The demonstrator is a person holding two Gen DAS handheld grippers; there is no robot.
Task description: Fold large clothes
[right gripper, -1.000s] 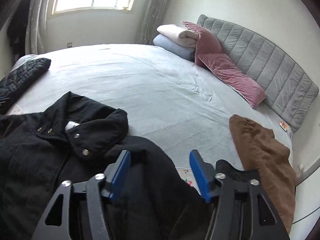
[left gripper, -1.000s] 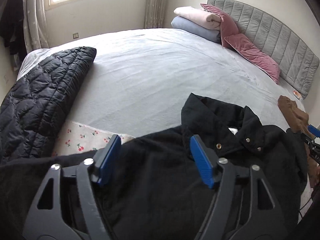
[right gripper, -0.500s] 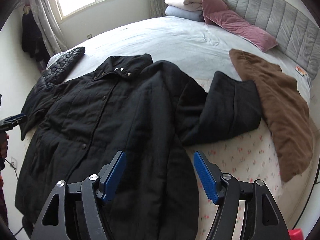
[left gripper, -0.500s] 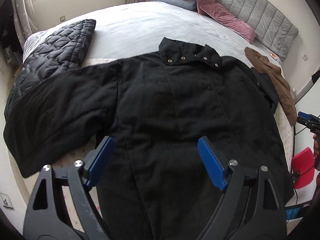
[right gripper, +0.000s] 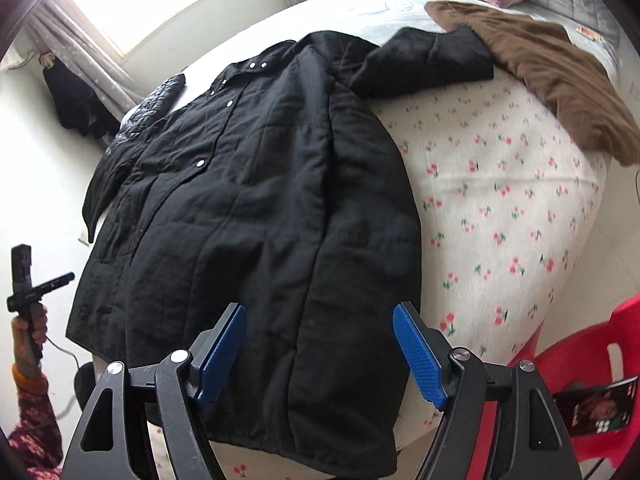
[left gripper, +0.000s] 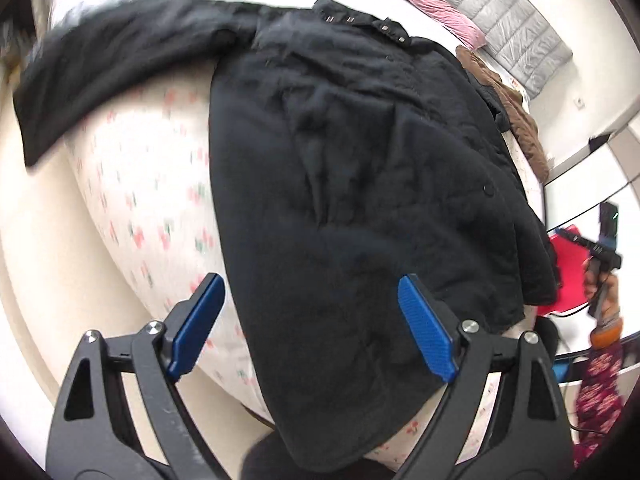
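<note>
Across the bed [right gripper: 520, 184], with its cherry-print sheet, we have the black coat [right gripper: 256, 208] spread front-up, collar toward the grey headboard [left gripper: 516, 28] and hem hanging just over the near edge of the bed. One sleeve lies out toward the brown garment [right gripper: 552, 60] at the far right corner, the other toward the quilted black jacket [right gripper: 156, 100] at the far left side. We judge the laying-out finished and the first fold not yet begun. Our left hand-held gripper [left gripper: 312, 328] hovers above the hem with its jaws wide and nothing between them; our right hand-held gripper [right gripper: 320, 354] hangs over the hem's other side, its jaws opening, also empty. Next we would need each to come down on a hem corner or a sleeve, pinch one thick padded layer cleanly, and carry it across the body.
</note>
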